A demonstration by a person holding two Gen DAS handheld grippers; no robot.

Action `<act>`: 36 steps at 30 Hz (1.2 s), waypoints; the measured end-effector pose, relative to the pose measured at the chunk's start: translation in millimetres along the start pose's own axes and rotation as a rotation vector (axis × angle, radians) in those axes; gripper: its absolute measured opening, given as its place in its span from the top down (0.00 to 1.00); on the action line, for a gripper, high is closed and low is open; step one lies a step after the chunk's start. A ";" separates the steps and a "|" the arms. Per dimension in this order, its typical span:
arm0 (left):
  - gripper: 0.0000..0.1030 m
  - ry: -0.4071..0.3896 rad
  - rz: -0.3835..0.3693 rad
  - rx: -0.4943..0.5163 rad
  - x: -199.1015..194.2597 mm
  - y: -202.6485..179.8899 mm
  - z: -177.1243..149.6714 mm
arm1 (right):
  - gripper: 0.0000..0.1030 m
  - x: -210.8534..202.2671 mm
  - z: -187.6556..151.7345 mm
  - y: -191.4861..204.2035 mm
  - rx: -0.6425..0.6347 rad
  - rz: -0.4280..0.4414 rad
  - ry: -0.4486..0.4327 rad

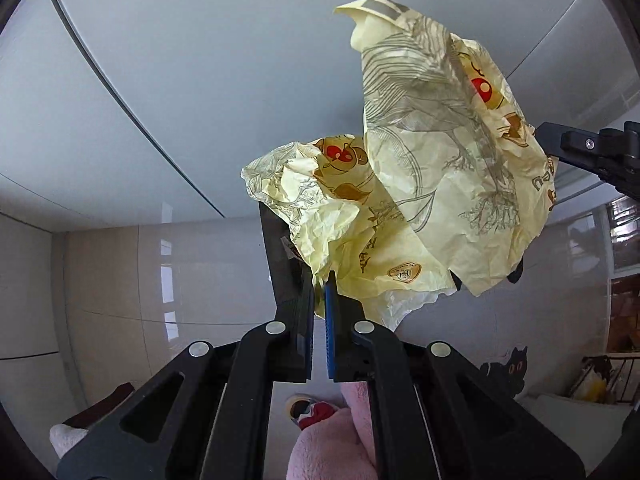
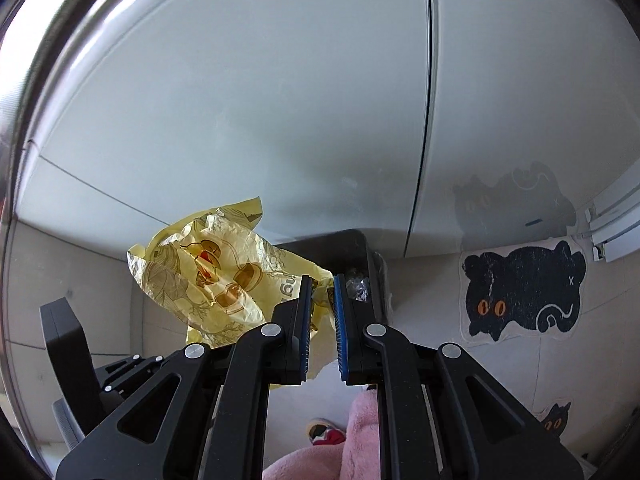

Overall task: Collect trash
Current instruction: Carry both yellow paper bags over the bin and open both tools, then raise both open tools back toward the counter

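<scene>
Black linkage arms fill the bottom of both views, leading to blue-padded fingers. Left gripper [image 1: 320, 280] is clenched on a crumpled yellow wrapper [image 1: 340, 232], its pads nearly meeting with a fold of paper pinched at the tips. Right gripper [image 2: 322, 284] likewise grasps a second yellow wrapper [image 2: 212, 280], a narrow gap between the pads filled by paper. Left wrist view alone shows both sheets together: the second wrapper [image 1: 452, 160] hangs larger and higher to the right, with the right gripper's black body [image 1: 592, 152] entering from the right edge behind it. Right wrist view shows only its own wrapper, plus the left gripper's black body [image 2: 76, 344] at lower left. Directly beyond the fingertips in both views stands a dark bin [image 2: 360, 256]; the right wrist view looks into its open top, where crinkled clear plastic [image 2: 358, 286] lies inside, while in the left wrist view the bin [image 1: 280, 264] is mostly hidden by the wrapper. Both wrappers are held in the air, just near the bin's opening, not inside it. White cabinet fronts [image 2: 280, 120] rise behind. A black cat-shaped mat [image 2: 524, 292] lies on the tiled floor [image 1: 120, 280] to the right. Pink fleece clothing [image 2: 360, 432] and a red-and-white shoe [image 1: 312, 412] appear beneath the grippers.
</scene>
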State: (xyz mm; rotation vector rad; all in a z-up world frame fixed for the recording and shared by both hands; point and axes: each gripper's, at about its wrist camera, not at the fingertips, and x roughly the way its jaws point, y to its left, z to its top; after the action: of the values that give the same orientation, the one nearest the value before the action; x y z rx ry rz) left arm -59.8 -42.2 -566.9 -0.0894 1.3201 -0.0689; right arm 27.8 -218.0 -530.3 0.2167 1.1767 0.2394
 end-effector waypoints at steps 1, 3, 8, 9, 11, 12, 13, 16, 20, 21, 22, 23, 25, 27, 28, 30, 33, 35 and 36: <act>0.97 0.005 -0.006 -0.006 6.5 0.8 2.2 | 0.88 9.0 2.0 -0.9 0.007 -0.007 0.008; 0.96 0.014 -0.011 -0.013 19.2 2.9 6.5 | 0.88 25.8 5.7 -0.2 0.004 -0.020 0.025; 0.91 0.055 -0.035 -0.039 45.0 8.4 19.2 | 0.88 49.5 10.3 3.5 -0.038 -0.036 0.051; 0.82 0.058 -0.031 -0.046 47.0 10.4 20.7 | 0.88 51.9 11.2 3.7 -0.040 -0.038 0.054; 0.64 0.053 -0.029 -0.057 46.8 14.1 21.6 | 0.88 55.9 13.4 4.7 -0.039 -0.041 0.063; 0.60 0.051 -0.027 -0.059 47.0 16.4 22.8 | 0.88 59.2 13.8 4.9 -0.039 -0.044 0.069; 0.57 0.055 -0.029 -0.062 47.5 19.1 25.5 | 0.88 64.0 14.7 4.7 -0.041 -0.044 0.079; 0.46 0.065 -0.025 -0.076 50.4 23.3 27.4 | 0.85 79.9 14.2 6.6 -0.044 -0.052 0.125; 0.41 0.066 -0.015 -0.098 48.2 28.6 26.6 | 0.60 93.6 12.0 6.2 -0.020 -0.053 0.155; 0.39 0.064 -0.013 -0.105 46.1 30.4 26.5 | 0.50 93.3 11.4 6.1 -0.017 -0.049 0.149; 0.35 0.061 -0.013 -0.112 44.0 33.2 25.6 | 0.36 91.3 10.9 6.5 -0.015 -0.045 0.139; 0.34 0.058 -0.013 -0.118 41.1 37.1 24.8 | 0.37 89.3 10.9 7.0 -0.019 -0.047 0.139; 0.29 0.051 -0.009 -0.125 33.5 39.6 28.5 | 0.35 83.7 11.9 6.8 -0.017 -0.048 0.138; 0.22 0.043 -0.009 -0.131 23.6 45.1 29.7 | 0.24 71.6 14.2 6.7 -0.005 -0.048 0.119; 0.17 0.037 -0.012 -0.131 16.1 45.6 30.4 | 0.16 64.1 16.0 7.3 0.003 -0.045 0.105; 0.13 0.021 -0.017 -0.130 0.3 43.4 30.0 | 0.10 44.0 19.6 9.9 0.011 -0.035 0.086; 0.08 -0.015 -0.031 -0.119 -33.2 38.0 30.3 | 0.03 7.3 23.9 16.5 0.008 -0.023 0.051; 0.08 -0.043 -0.034 -0.103 -59.8 35.0 31.7 | 0.03 -20.0 26.2 20.6 0.003 -0.010 0.026; 0.08 -0.061 -0.037 -0.096 -76.0 31.1 31.9 | 0.03 -35.3 27.7 23.3 0.001 -0.001 0.009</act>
State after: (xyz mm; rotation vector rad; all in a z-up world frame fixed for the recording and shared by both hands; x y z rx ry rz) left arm -47.7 -2.7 -489.1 -0.1960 1.2612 -0.0340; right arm 39.0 -207.4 -482.1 0.2162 1.1857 0.2388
